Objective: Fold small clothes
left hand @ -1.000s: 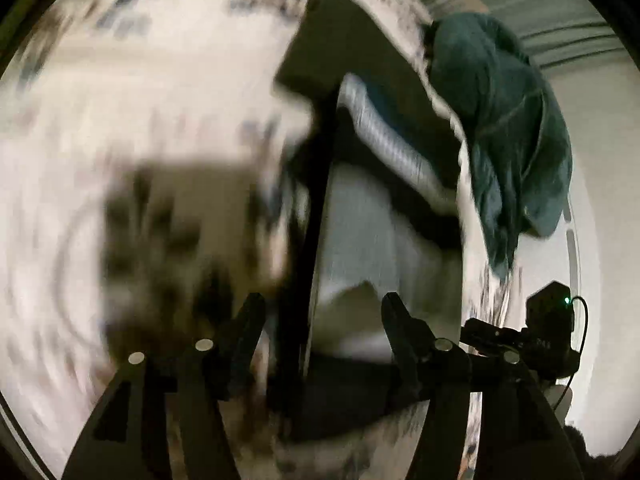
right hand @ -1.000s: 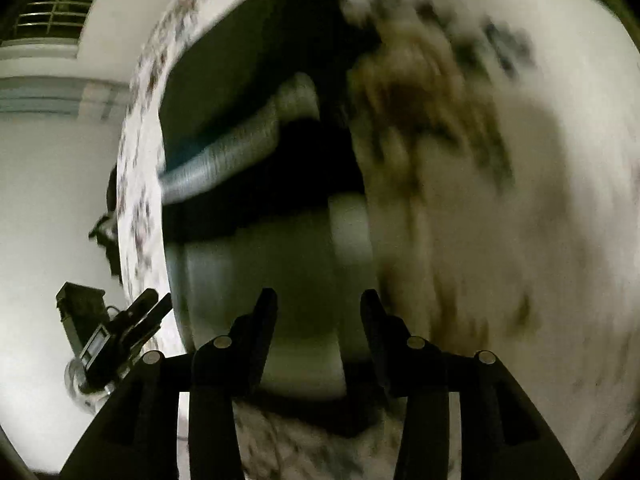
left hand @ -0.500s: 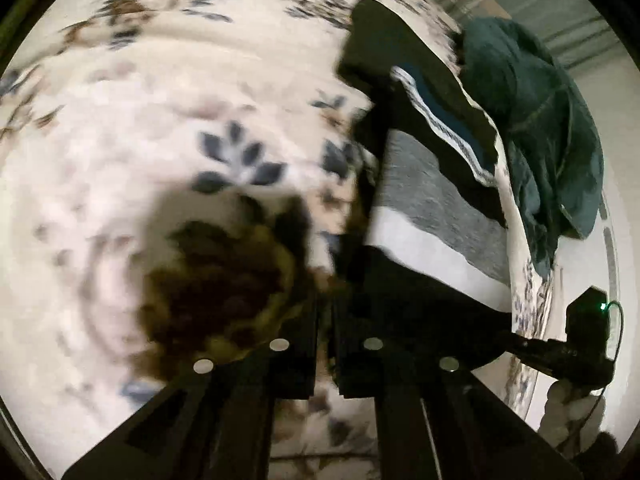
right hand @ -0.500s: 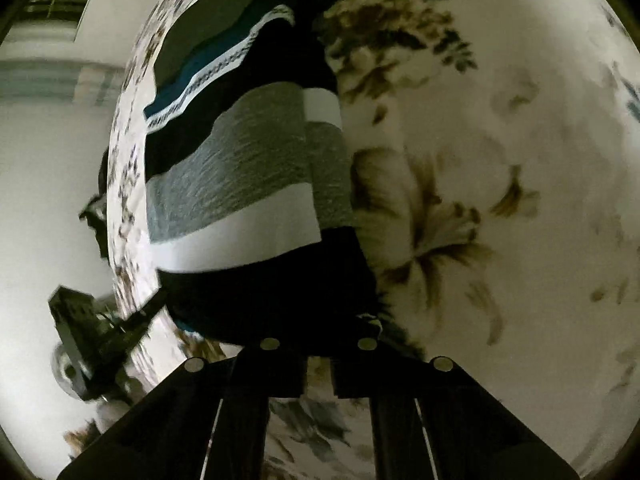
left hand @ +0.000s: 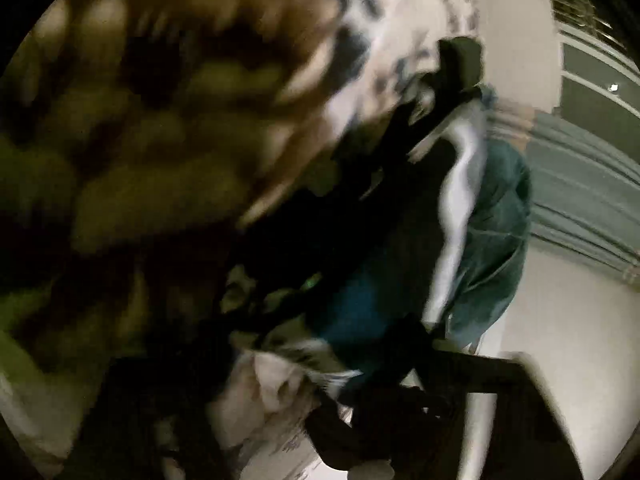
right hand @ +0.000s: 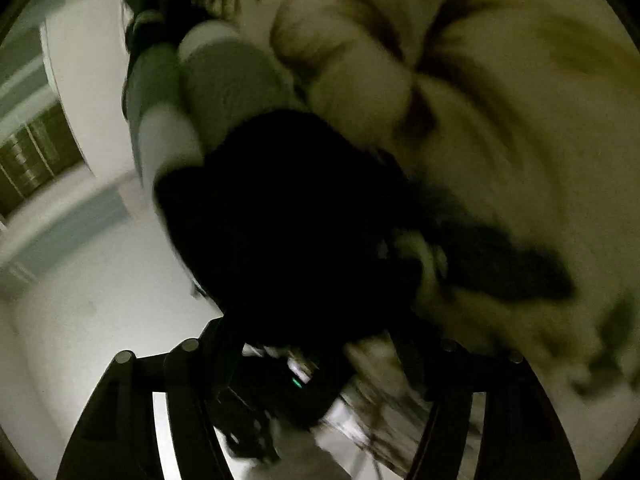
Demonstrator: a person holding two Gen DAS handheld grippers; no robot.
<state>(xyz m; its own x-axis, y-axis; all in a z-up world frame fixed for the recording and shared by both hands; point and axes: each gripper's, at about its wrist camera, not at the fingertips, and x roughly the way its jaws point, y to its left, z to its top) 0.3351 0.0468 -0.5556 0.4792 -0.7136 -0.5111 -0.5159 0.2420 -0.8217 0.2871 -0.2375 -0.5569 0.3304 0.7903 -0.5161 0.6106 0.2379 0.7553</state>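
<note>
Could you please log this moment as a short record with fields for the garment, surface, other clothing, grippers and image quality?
garment: striped garment, black, grey and white bands, bunched close to the lens
surface: floral sheet under it
other clothing: teal garment heaped at the sheet's edge
right gripper: fingers apart, dark cloth over the gap; grasp unclear
left gripper: frame dark and blurred, state unclear
image quality: heavy motion blur in both views

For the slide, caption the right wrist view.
Motion-blurred view: striped garment hangs bunched over the floral bedsheet before the right hand-held gripper.
</note>
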